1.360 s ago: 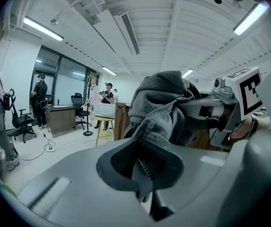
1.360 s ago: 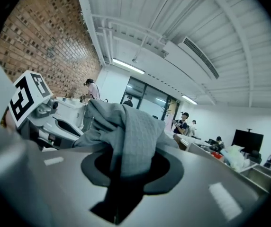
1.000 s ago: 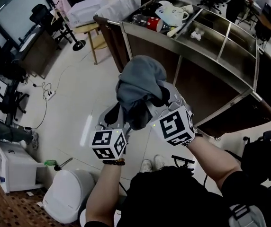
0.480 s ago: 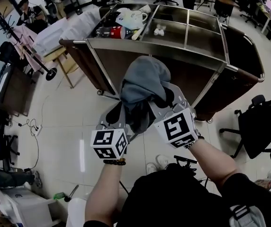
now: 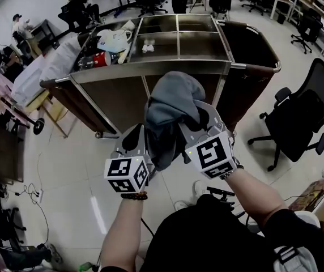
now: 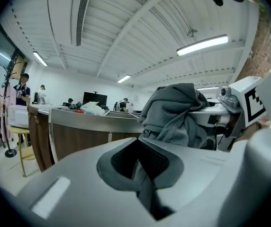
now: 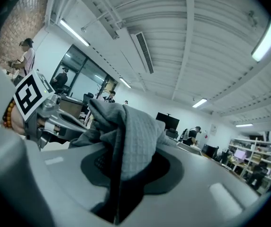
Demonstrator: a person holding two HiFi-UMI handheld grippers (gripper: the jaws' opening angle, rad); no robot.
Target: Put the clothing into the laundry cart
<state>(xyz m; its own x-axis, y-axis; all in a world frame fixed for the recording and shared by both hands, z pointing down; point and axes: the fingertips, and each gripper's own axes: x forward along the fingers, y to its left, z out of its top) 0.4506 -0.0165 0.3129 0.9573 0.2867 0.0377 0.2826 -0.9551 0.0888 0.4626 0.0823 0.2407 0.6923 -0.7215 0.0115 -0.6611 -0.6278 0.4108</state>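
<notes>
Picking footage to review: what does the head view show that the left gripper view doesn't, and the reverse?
Only the head view: the open top compartments of the laundry cart and an office chair. Only the left gripper view: a ceiling light, and the left tool shut on a fold of the grey garment. Both: that garment and the cart's side.

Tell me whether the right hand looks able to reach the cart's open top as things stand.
Probably yes. The cart stands directly ahead, top open, with nothing in between. The right tool and left tool are both shut on the grey garment, so they would have to go together.
</notes>
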